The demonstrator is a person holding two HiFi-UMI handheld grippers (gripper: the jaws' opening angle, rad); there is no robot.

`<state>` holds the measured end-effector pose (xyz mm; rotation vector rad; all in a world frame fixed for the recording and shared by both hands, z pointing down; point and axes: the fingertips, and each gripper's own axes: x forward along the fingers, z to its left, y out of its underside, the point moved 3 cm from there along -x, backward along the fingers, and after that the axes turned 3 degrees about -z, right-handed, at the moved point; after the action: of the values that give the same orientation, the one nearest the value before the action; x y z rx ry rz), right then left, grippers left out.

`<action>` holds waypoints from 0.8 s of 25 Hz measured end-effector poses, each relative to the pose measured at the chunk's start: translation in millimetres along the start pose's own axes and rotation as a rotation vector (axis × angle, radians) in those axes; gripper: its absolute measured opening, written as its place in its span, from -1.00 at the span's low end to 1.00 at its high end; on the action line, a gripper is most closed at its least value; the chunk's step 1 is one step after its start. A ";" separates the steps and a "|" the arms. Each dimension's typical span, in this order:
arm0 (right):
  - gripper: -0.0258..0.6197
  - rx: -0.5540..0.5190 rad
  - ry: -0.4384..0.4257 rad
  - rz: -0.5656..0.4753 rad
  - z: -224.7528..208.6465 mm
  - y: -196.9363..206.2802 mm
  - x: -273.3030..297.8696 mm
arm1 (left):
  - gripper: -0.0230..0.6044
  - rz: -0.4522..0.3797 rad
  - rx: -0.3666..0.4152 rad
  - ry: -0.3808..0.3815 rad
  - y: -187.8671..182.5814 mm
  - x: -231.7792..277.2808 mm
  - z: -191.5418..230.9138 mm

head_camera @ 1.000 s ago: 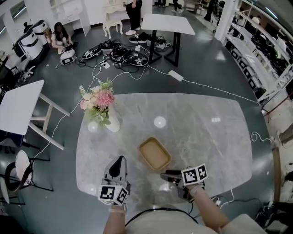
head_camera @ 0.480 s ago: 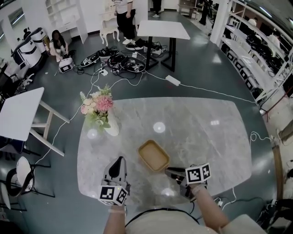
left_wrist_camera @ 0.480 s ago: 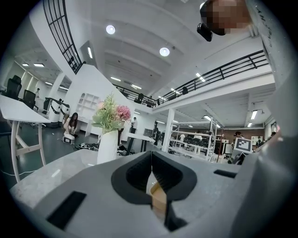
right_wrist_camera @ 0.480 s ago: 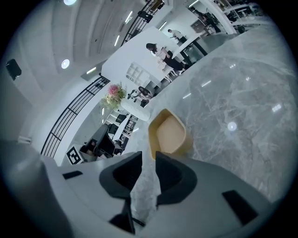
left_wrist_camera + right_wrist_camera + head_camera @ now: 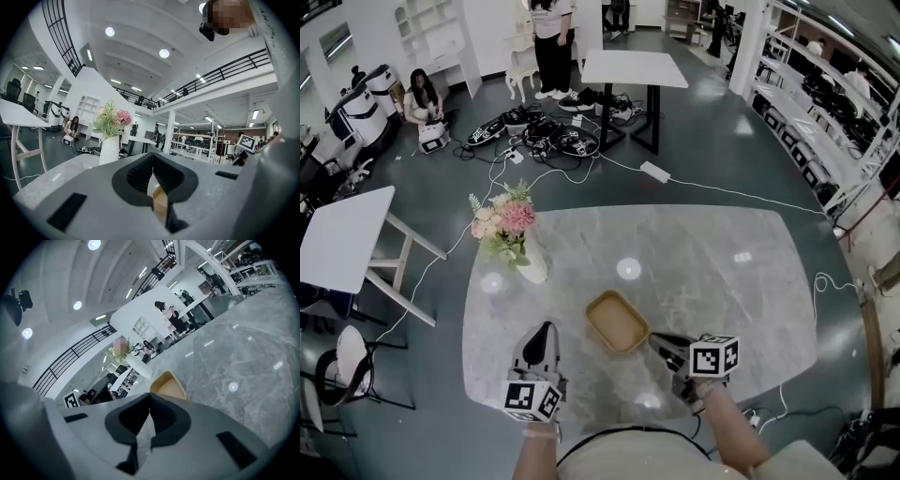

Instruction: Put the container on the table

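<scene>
Tan shallow rectangular container sits on grey marble worktop w/ right hand-held gripper, jaws just closed empty, beside its corner & left hand-held gripper shut too: careless pull-back could nudge it

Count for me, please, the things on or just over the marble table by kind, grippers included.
container: 1
vase of flowers: 1
grippers: 2, the left gripper and the right gripper, whose jaws have just closed with nothing between them
Total: 4
</scene>
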<state>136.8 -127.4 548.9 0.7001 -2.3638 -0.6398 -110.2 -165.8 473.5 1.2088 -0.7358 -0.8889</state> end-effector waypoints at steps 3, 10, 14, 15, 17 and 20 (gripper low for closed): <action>-0.90 -0.031 0.002 -0.051 0.8 -10.8 -4.7 | -0.91 -0.005 0.005 -0.003 -4.2 -0.7 0.5; -0.91 -0.135 0.056 -0.147 -3.1 -34.3 -16.3 | -0.91 -0.010 0.011 -0.017 -8.0 -2.3 6.7; -0.91 -0.249 0.121 -0.200 -1.6 -47.9 -24.7 | -0.91 -0.014 0.006 -0.012 -10.1 -2.1 7.3; -0.91 -0.280 0.131 -0.213 -0.3 -51.3 -26.4 | -0.91 -0.014 0.005 -0.012 -10.7 -1.9 7.2; -0.91 -0.333 0.145 -0.242 2.3 -57.3 -29.3 | -0.91 -0.012 0.007 -0.013 -11.4 -1.9 7.4; -0.91 -0.386 0.158 -0.291 5.4 -65.8 -34.6 | -0.91 -0.012 0.009 -0.009 -13.0 -1.3 7.5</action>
<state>178.7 -154.1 493.2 0.8854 -1.9316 -1.0873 -119.6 -169.6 462.4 1.2188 -0.7410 -0.9029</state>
